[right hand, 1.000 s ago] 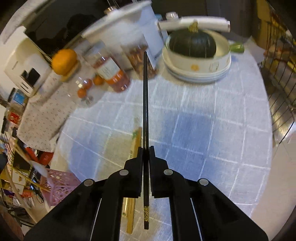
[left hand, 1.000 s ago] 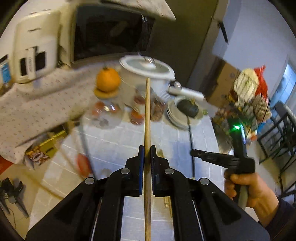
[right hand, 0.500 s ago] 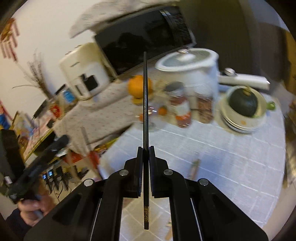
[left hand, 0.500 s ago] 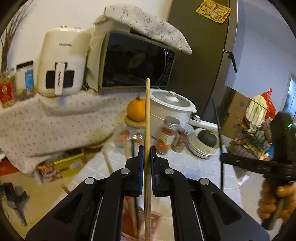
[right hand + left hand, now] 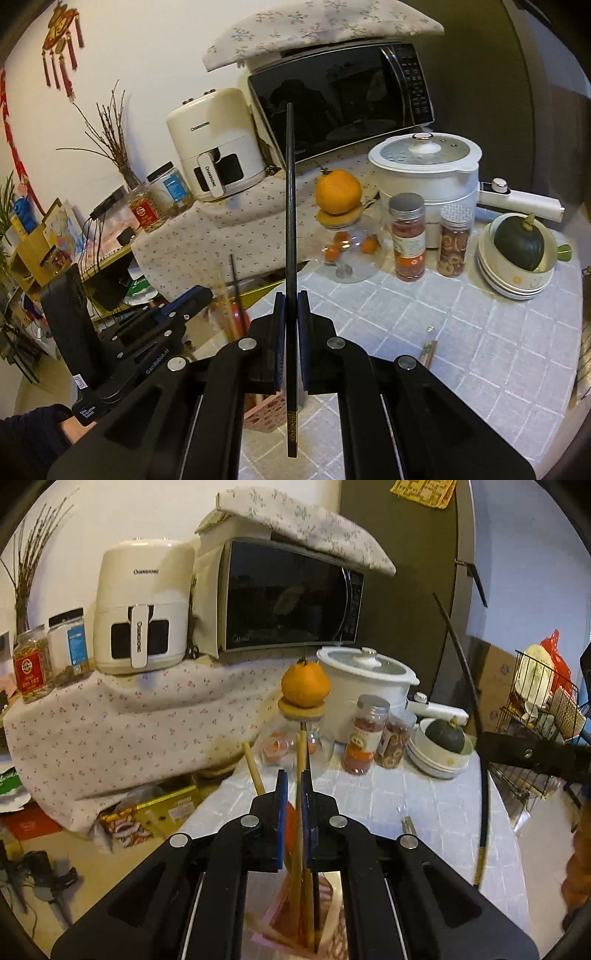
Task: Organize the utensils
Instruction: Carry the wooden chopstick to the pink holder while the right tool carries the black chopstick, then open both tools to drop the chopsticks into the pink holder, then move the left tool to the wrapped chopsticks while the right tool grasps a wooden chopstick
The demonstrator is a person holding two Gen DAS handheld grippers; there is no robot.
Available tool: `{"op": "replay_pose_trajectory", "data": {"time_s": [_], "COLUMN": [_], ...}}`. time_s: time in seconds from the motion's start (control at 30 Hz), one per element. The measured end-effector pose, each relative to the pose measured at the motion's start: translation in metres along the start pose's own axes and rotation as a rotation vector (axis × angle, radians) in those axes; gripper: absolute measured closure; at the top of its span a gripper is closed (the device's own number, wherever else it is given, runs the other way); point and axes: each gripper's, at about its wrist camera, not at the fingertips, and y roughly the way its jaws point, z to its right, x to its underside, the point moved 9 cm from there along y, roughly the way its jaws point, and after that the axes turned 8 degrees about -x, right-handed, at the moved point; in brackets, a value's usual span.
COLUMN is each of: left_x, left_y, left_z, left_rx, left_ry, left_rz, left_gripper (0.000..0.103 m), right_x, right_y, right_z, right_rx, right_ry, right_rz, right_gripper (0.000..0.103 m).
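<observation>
My left gripper (image 5: pixel 293 779) hangs over a pink basket (image 5: pixel 273 936) at the table's near edge. A wooden chopstick (image 5: pixel 300 753) stands between its blue pads with a thin gap on the left side, its lower end in the basket. A second wooden chopstick (image 5: pixel 253 766) leans there too. My right gripper (image 5: pixel 291 299) is shut on a black chopstick (image 5: pixel 290 192), held upright above the basket (image 5: pixel 264 413). From the left wrist, the right gripper (image 5: pixel 487 744) and its black chopstick (image 5: pixel 465 672) show at the right. The left gripper (image 5: pixel 205 295) sits just left of the basket.
On the checked tablecloth (image 5: pixel 480 350) stand two spice jars (image 5: pixel 408 236), a glass jar topped by an orange (image 5: pixel 338 192), a white cooker (image 5: pixel 428 162) and stacked bowls holding a green squash (image 5: pixel 521 240). A loose utensil (image 5: pixel 428 349) lies mid-table. A microwave (image 5: pixel 288 598) sits behind.
The wooden chopstick has slid down between the left pads into the pink basket. The right gripper has risen, rolled upright and come over the basket with the black chopstick.
</observation>
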Motion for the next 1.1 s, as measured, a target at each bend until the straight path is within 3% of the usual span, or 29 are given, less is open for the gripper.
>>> {"op": "replay_pose_trajectory", "data": {"time_s": [0.03, 0.1, 0.17, 0.23, 0.37, 0.43, 0.5, 0.63, 0.77, 0.83, 0.9, 1.1], "left_x": [-0.002, -0.010, -0.016, -0.021, -0.022, -0.022, -0.021, -0.014, 0.013, 0.018, 0.014, 0.005], "left_y": [-0.004, -0.016, -0.024, -0.032, -0.039, -0.043, -0.048, -0.055, -0.051, -0.044, -0.042, -0.047], "left_z": [-0.001, -0.007, -0.012, -0.017, -0.026, -0.027, -0.027, -0.043, -0.071, -0.071, -0.075, -0.051], "left_rx": [0.009, 0.012, 0.000, -0.017, -0.075, -0.076, -0.078, -0.089, -0.129, -0.098, -0.126, -0.094], "left_ry": [-0.014, -0.044, -0.067, -0.103, -0.195, -0.272, -0.307, -0.420, -0.516, -0.504, -0.479, -0.385], "left_rz": [-0.008, -0.024, -0.044, -0.121, -0.305, -0.402, -0.449, -0.452, -0.439, -0.458, -0.426, -0.391], "left_gripper": [0.095, 0.083, 0.083, 0.081, 0.066, 0.064, 0.064, 0.063, 0.063, 0.063, 0.063, 0.063], "right_x": [0.000, 0.001, 0.002, 0.002, 0.003, 0.004, 0.004, 0.006, 0.015, 0.023, 0.025, 0.005], "right_y": [0.000, 0.003, 0.008, 0.015, 0.036, 0.046, 0.051, 0.056, 0.063, 0.067, 0.068, 0.031], "right_z": [-0.002, -0.006, -0.007, -0.009, -0.016, -0.019, -0.022, -0.026, -0.032, -0.033, -0.030, -0.007], "right_rx": [-0.001, -0.008, -0.014, -0.027, -0.060, -0.067, -0.067, -0.022, -0.005, -0.012, -0.014, -0.015], "right_ry": [-0.002, -0.001, 0.012, 0.039, 0.091, 0.116, 0.124, 0.100, 0.055, 0.039, 0.040, 0.120], "right_rz": [0.002, 0.007, 0.015, 0.027, 0.044, 0.054, 0.082, 0.158, 0.170, 0.132, 0.094, 0.126], "right_gripper": [0.096, 0.096, 0.096, 0.096, 0.096, 0.096, 0.096, 0.096, 0.093, 0.092, 0.092, 0.091]}}
